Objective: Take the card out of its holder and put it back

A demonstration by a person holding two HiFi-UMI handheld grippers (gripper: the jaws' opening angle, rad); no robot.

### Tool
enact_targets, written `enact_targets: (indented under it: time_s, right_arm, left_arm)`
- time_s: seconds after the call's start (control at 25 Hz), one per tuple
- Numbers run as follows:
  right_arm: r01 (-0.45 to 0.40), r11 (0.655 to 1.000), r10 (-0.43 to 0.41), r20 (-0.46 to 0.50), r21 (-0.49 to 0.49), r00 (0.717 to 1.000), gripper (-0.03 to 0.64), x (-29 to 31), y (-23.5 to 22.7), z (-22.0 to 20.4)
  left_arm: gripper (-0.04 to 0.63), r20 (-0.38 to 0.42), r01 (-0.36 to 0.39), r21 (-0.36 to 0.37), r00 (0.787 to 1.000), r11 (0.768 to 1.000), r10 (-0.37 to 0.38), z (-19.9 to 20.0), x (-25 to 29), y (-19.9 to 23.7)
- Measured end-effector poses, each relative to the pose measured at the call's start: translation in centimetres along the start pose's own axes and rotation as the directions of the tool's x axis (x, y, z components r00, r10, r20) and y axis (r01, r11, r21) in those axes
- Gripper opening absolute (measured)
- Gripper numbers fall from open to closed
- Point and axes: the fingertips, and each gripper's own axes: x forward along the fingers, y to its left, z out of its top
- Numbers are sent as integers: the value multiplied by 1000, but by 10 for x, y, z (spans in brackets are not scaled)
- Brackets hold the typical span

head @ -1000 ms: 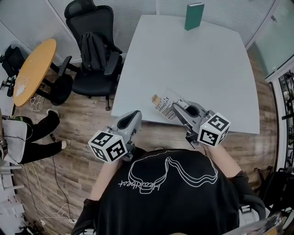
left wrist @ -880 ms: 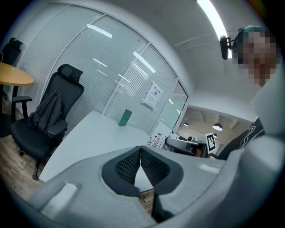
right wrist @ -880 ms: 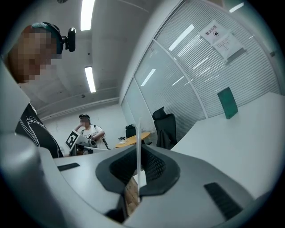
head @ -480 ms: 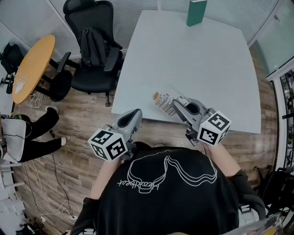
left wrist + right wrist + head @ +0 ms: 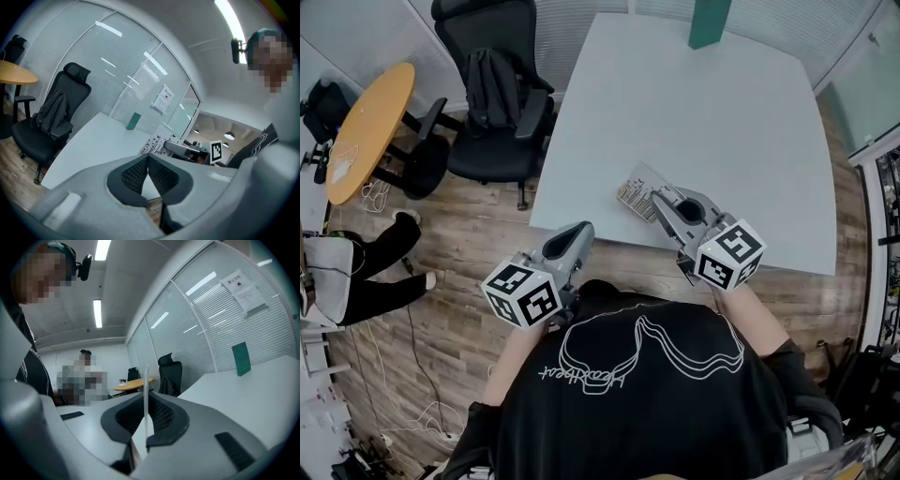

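Looking down from the head view, we see the right gripper (image 5: 659, 202) above the near edge of the white table (image 5: 741, 122). Its jaws are closed on the card (image 5: 637, 187), which it holds by one end. The card is white with dark printed bars, and it sticks out from the jaws toward the middle of the table, over the table's near part. In the right gripper view the card stands edge-on, as a thin pale line pinched between the two black pads (image 5: 161, 417). It may be that a clear sleeve is around the card, but it shows too small for us to be sure. The left gripper (image 5: 579, 231) is off the table, just before its near edge and to the left of the right gripper, above the wooden floor (image 5: 459, 309). Its jaws are closed: the pads meet at their tips and nothing is between them. At the far edge of the table a green box (image 5: 710, 21) stands upright. Beside the table's left side we see a black office chair (image 5: 483, 141) with a dark backpack (image 5: 492, 89) on its seat, and further left of the table a round wooden table (image 5: 366, 127).
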Motion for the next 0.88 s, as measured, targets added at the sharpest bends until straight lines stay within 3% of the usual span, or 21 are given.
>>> enact_targets:
  time_s: [0.32, 0.88]
  right_arm:
    - [14, 999, -15, -32, -33, 999, 23, 24, -16, -4]
    - [53, 999, -54, -116, -13, 992, 23, 54, -65, -60]
  left_arm:
    - [14, -22, -5, -25, 1000, 1000, 4, -4, 4, 13]
    - [14, -49, -18, -43, 999, 999, 16, -11, 7, 30]
